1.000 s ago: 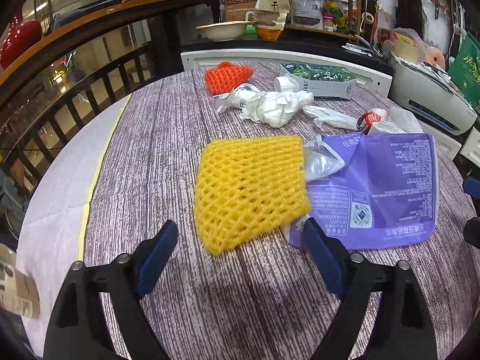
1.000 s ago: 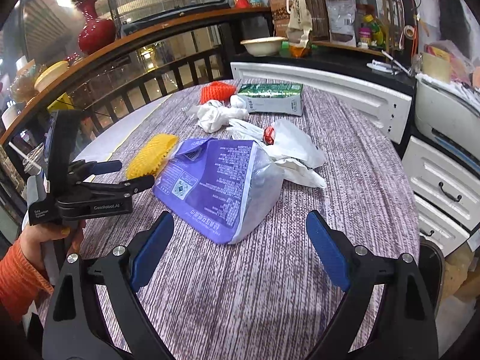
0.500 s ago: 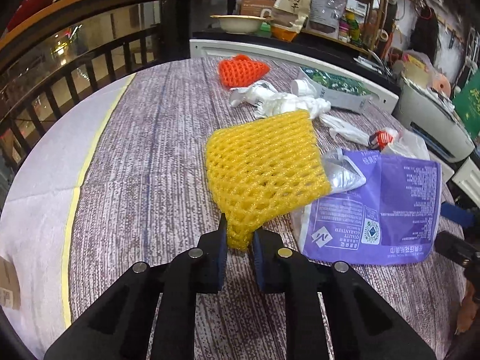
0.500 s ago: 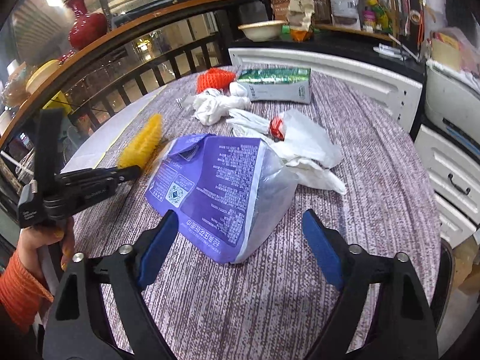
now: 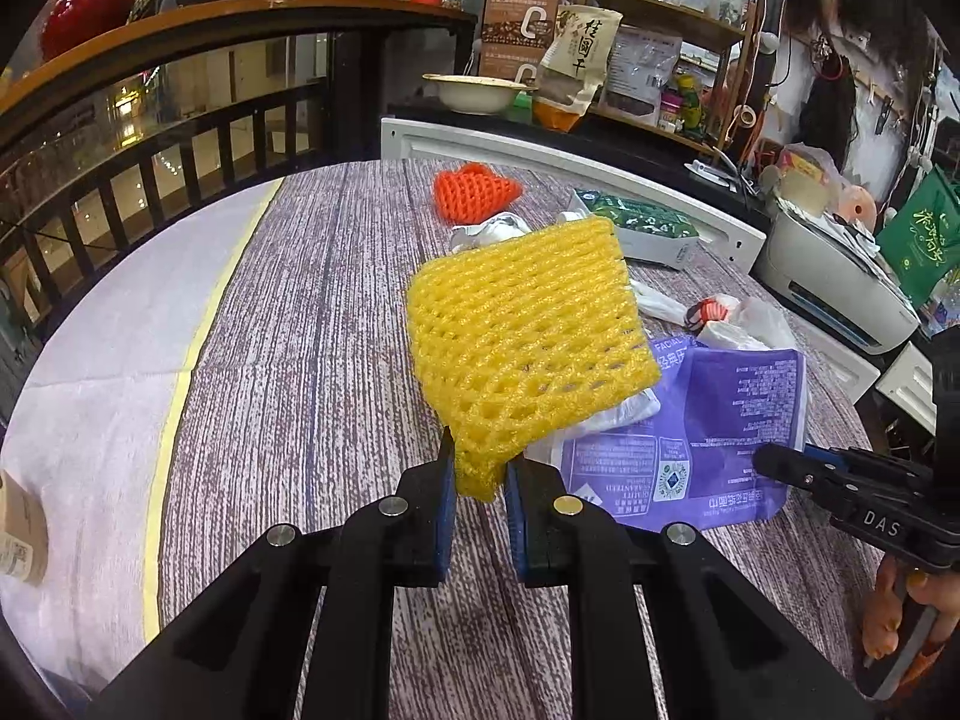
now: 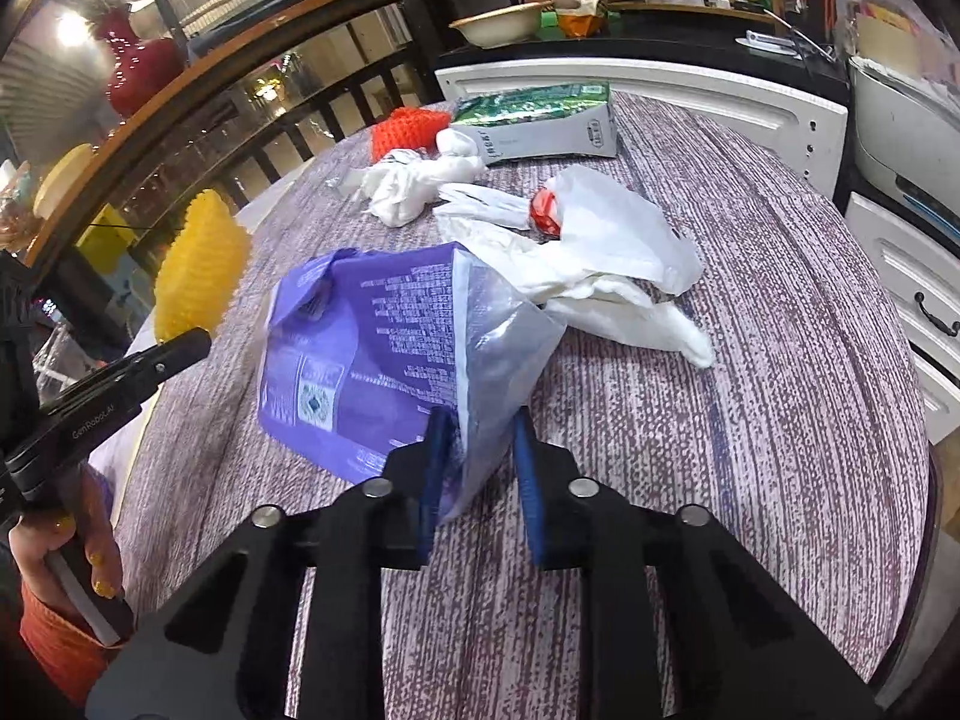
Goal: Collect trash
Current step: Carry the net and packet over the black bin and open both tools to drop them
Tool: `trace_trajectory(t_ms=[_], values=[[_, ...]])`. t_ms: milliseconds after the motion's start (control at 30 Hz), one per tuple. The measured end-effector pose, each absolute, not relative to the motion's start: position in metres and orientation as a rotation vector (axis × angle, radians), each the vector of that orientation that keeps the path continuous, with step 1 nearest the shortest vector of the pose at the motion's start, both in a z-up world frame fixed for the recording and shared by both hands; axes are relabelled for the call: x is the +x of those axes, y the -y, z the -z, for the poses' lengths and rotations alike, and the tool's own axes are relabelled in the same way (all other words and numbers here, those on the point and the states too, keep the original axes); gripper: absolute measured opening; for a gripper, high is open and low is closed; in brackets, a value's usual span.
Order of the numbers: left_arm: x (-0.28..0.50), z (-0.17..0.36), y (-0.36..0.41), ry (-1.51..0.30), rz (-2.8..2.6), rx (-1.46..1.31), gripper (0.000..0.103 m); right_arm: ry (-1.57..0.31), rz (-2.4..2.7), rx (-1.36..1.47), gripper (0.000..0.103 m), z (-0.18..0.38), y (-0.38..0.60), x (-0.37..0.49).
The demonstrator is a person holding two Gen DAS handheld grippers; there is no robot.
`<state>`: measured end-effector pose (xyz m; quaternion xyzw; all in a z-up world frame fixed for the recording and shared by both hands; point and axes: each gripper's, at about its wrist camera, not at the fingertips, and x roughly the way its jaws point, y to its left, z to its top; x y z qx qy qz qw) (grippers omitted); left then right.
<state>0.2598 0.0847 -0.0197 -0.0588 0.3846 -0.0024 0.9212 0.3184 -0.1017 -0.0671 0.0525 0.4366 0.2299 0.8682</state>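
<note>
My left gripper (image 5: 477,480) is shut on a corner of the yellow foam net (image 5: 528,336) and holds it lifted above the round table (image 5: 312,330); the net also shows at the left of the right wrist view (image 6: 201,264). My right gripper (image 6: 477,456) is shut on the near edge of the purple plastic bag (image 6: 372,354), which lies on the table; the bag also shows in the left wrist view (image 5: 720,414). Beyond it lie an orange foam net (image 6: 408,129), crumpled white plastic bags (image 6: 594,258) and a green carton (image 6: 540,120).
A white cloth with a yellow stripe (image 5: 108,372) covers the table's left part. A dark railing (image 5: 150,144) runs behind the table. A counter with a bowl (image 5: 477,93), white cabinets (image 6: 900,276) and a printer (image 5: 834,276) stand behind and to the right.
Both grippers went from wide open to shut. The left one closed on the yellow net and lifted it. The right one moved forward and closed on the purple bag's edge.
</note>
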Motion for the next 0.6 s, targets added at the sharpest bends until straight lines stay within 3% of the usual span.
trace_trajectory(t_ms=[600], values=[[0.202, -0.011, -0.061, -0.679, 0.034, -0.137, 0.015, -0.726, -0.556, 0.101, 0.016, 0.030, 0.137, 0.245]])
